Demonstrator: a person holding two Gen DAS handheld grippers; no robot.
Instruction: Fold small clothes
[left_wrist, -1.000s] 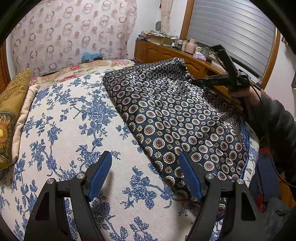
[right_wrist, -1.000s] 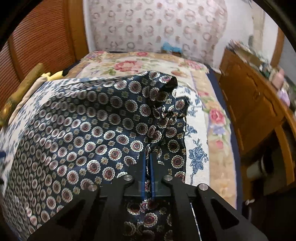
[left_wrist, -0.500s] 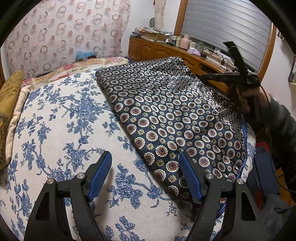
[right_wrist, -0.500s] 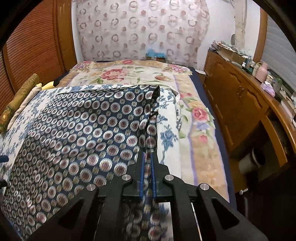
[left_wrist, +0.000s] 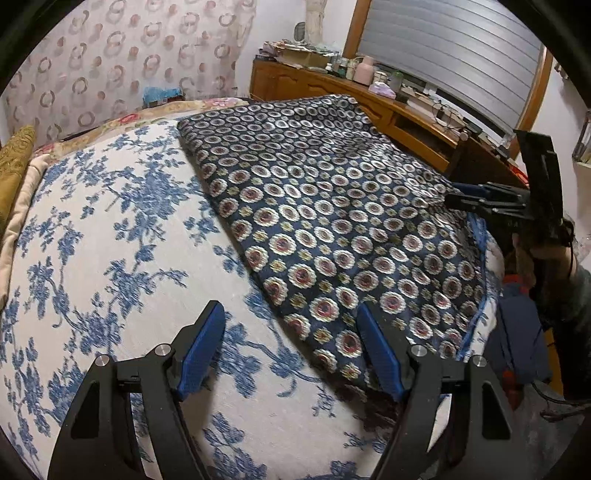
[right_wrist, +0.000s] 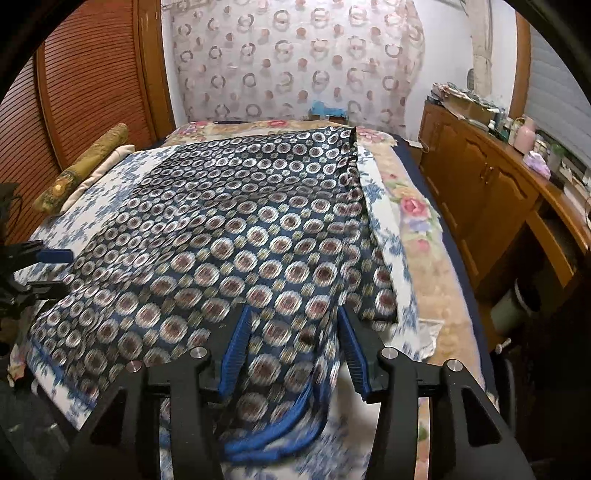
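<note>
Cloth is spread flat along the bed's right edge, both the left gripper and right gripper gaping with nothing held, so that overhanging corner could slide off, I reckon.

My left wrist camera rides behind my left gripper, low over the bedspread, facing the sideboard at 1 o'clock. My right wrist camera sits behind my right gripper, close above the patterned cloth, facing the curtain at 12 o'clock. Both share the cloth, bed and sideboard; each sees the other gripper, at 3 and at 9 o'clock.
</note>
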